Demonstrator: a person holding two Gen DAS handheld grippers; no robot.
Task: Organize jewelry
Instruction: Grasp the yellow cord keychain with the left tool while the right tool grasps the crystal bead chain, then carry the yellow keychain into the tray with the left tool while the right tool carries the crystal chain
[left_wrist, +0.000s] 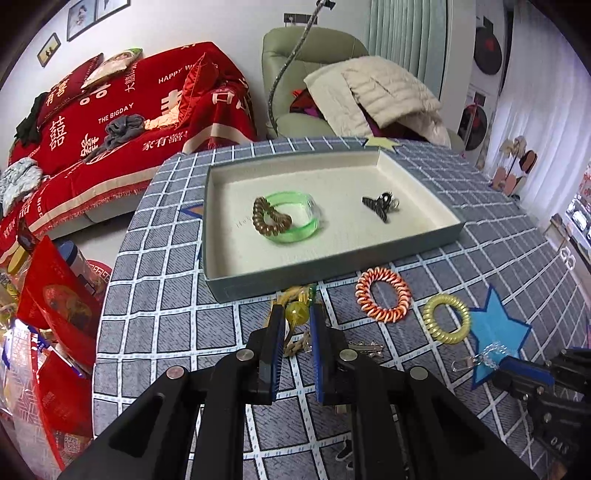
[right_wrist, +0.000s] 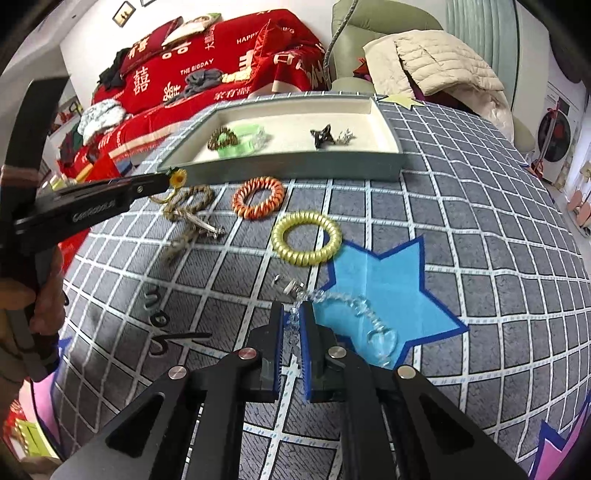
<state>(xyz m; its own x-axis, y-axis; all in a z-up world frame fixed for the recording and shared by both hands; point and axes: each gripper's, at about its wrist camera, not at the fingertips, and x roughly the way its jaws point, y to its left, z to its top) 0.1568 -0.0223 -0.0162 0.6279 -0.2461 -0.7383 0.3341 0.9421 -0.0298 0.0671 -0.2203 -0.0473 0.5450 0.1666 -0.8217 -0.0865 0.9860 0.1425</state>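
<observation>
Yellow and translucent, the round bead (left_wrist: 295, 313) of a braided tan rope bracelet (right_wrist: 186, 206) sits pinched between the blue-padded fingers of the left gripper (left_wrist: 296, 314), which stand narrow around it; the rest of the rope trails down and back onto the grey grid-patterned tablecloth (left_wrist: 166, 258). Directly ahead of those fingertips, just beyond the bead, rises the near wall of the shallow grey-green cardboard tray with a cream lining (left_wrist: 258, 284), so the carry looks short: up over the wall, then forward. Inside the tray already lie a green translucent bangle (left_wrist: 295, 221) with a brown coil hair tie (left_wrist: 267, 220) resting on it, and a dark claw clip (left_wrist: 380, 206) off to the right. The right gripper (right_wrist: 292, 314) is closed tight on one end of a clear plastic coil chain (right_wrist: 354, 308), whose length runs rightward across a blue paper star (right_wrist: 388, 288). From this hand the tray lies well ahead, past a yellow coil hair tie (right_wrist: 306, 243) and an orange-and-white coil hair tie (right_wrist: 258, 197). The left hand is therefore the nearer one.
</observation>
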